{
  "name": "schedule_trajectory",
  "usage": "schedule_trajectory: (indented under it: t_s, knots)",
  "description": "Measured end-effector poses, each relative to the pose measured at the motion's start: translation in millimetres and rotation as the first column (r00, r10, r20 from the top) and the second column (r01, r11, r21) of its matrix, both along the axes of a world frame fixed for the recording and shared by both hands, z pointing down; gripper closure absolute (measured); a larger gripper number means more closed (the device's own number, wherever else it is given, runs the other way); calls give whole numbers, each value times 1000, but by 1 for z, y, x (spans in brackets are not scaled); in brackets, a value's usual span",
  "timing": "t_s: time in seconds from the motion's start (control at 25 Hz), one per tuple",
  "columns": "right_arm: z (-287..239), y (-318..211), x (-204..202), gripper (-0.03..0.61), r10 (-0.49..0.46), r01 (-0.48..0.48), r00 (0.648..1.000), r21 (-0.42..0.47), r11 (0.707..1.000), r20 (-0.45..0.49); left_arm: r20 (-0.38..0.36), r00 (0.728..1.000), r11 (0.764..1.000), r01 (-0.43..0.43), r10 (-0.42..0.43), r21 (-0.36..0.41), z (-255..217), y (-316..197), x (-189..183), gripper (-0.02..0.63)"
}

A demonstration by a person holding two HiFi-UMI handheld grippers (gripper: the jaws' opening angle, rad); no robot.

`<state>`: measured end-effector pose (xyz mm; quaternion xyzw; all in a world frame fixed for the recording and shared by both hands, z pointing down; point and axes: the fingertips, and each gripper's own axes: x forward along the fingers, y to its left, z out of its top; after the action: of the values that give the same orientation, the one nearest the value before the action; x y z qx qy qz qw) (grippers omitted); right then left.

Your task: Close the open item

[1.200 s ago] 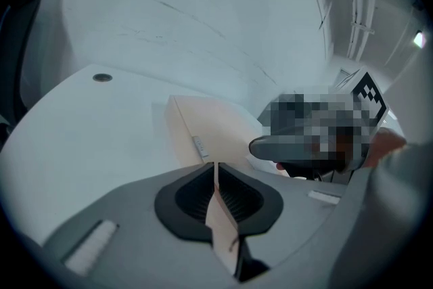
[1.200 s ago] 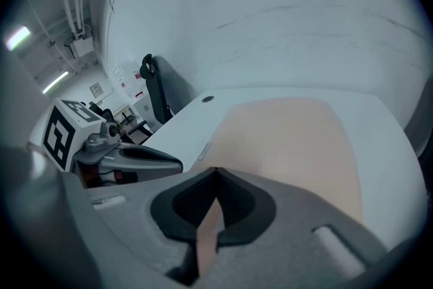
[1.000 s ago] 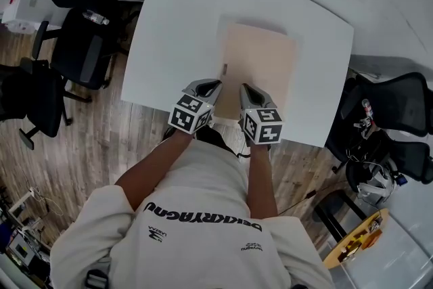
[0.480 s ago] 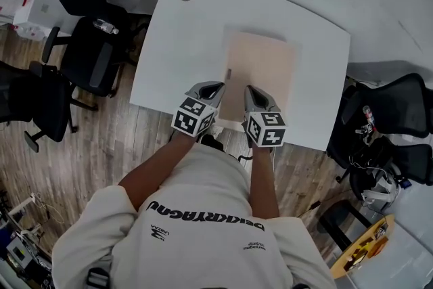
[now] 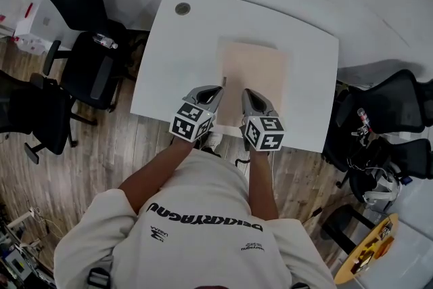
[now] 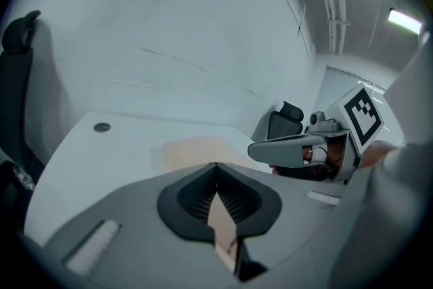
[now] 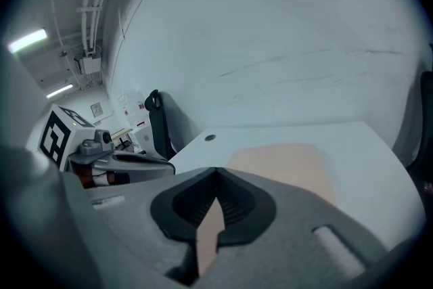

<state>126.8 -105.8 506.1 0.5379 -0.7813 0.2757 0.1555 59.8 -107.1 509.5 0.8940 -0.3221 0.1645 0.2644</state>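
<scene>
A flat beige folder-like item (image 5: 254,71) lies shut on the white table (image 5: 169,64), with a small dark tab (image 5: 224,82) on its left edge. My left gripper (image 5: 215,90) is shut and empty by the item's near left corner. My right gripper (image 5: 247,93) is also shut and empty, over the item's near end. In the left gripper view the beige item (image 6: 199,147) lies ahead of the closed jaws (image 6: 216,166), and the right gripper (image 6: 298,149) shows beside them. In the right gripper view the item (image 7: 284,160) lies ahead and the left gripper (image 7: 128,162) is at the left.
A round cable grommet (image 5: 182,9) sits at the table's far left corner. Black office chairs stand at the left (image 5: 91,68) and at the right (image 5: 389,105); a bottle (image 5: 105,41) lies on the left one. The person stands at the table's front edge.
The head camera has shifted a little, so the table sits lower in the picture. Both grippers stay shut at the item's near end, with hardly any movement.
</scene>
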Motion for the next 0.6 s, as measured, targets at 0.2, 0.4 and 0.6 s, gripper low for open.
schedule_trajectory:
  t_s: [0.2, 0.4, 0.6]
  knots:
    - [-15, -3, 3, 580, 28, -30, 998, 33, 999, 60, -2, 1000, 999, -3, 3, 40, -13, 0, 3, 607]
    - [-33, -8, 5, 580, 39, -45, 997, 80, 996, 71, -6, 1000, 997, 3, -3, 79, -28, -5, 4, 607]
    - [-49, -13, 6, 580, 45, -54, 997, 137, 989, 69, -22, 1000, 993, 11, -9, 118, -43, -11, 4, 607]
